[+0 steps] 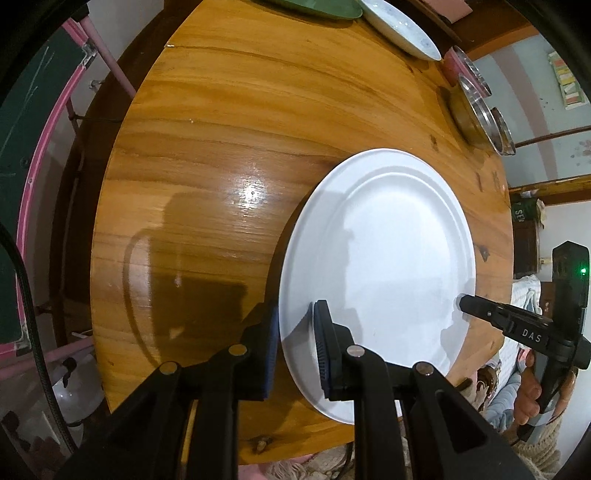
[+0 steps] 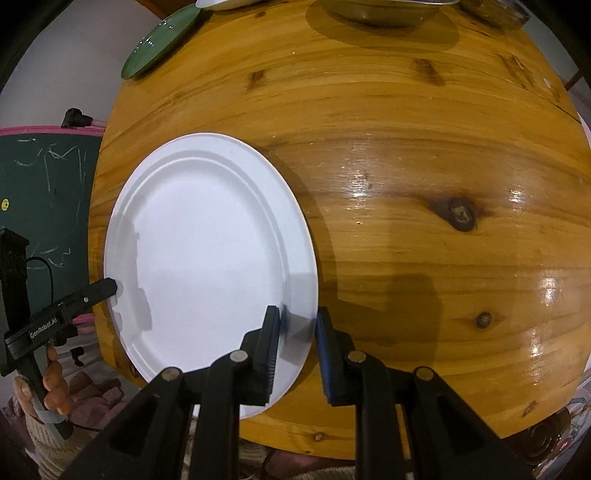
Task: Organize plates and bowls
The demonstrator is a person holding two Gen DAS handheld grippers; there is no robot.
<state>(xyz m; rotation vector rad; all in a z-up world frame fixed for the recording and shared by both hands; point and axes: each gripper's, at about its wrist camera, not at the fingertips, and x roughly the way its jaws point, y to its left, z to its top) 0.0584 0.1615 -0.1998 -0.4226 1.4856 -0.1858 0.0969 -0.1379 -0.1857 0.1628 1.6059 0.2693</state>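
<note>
One white plate (image 1: 380, 269), plain, glossy, with a stepped rim, lies flat, face up, near the wooden table's (image 1: 207, 155) front edge. The left gripper (image 1: 295, 339) straddles its 9 o'clock rim and the right gripper (image 2: 295, 343) its 3 o'clock rim, pads apart, neither visibly clamped. Toward 12 o'clock: one green plate (image 2: 159, 42), one patterned white plate (image 1: 402, 29), several metal bowls (image 1: 476, 110), count unclear.

A large white plate (image 1: 384, 258), round with a raised inner ring, sits near the table's (image 1: 207, 155) near edge, its rim between the fingers of both hand-held grippers. At the far edge lie a green plate (image 2: 160, 42), a pale patterned dish (image 1: 400, 27) and metal bowls (image 1: 480, 114).
</note>
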